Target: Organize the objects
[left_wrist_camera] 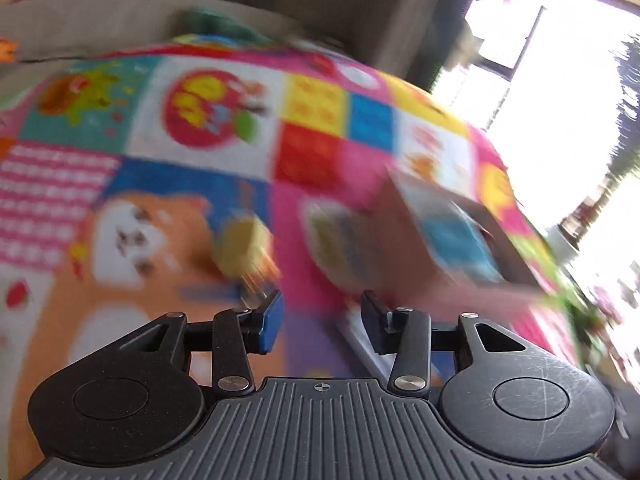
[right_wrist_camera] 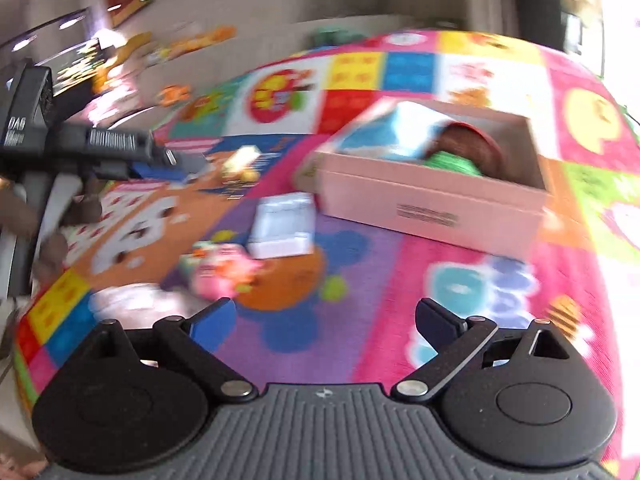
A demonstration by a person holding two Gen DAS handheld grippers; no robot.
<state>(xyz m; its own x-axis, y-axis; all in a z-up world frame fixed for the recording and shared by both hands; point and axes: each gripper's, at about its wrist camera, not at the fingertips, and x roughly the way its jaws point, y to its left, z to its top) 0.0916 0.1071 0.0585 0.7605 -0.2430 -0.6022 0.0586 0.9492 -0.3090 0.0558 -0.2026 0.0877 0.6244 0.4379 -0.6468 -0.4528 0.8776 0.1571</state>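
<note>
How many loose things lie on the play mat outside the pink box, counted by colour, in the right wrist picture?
White and pale blue: 1, the small box
Pink: 1, the toy
Yellow: 1, the small blurred item
Total: 3, all outside the pink box on the play mat.

One pink box (right_wrist_camera: 432,204), one white box (right_wrist_camera: 282,226) (both blurred).

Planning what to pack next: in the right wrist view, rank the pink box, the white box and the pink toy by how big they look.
1. pink box
2. white box
3. pink toy, close to the white box in size; blur and nearness make that pair unsure.
</note>
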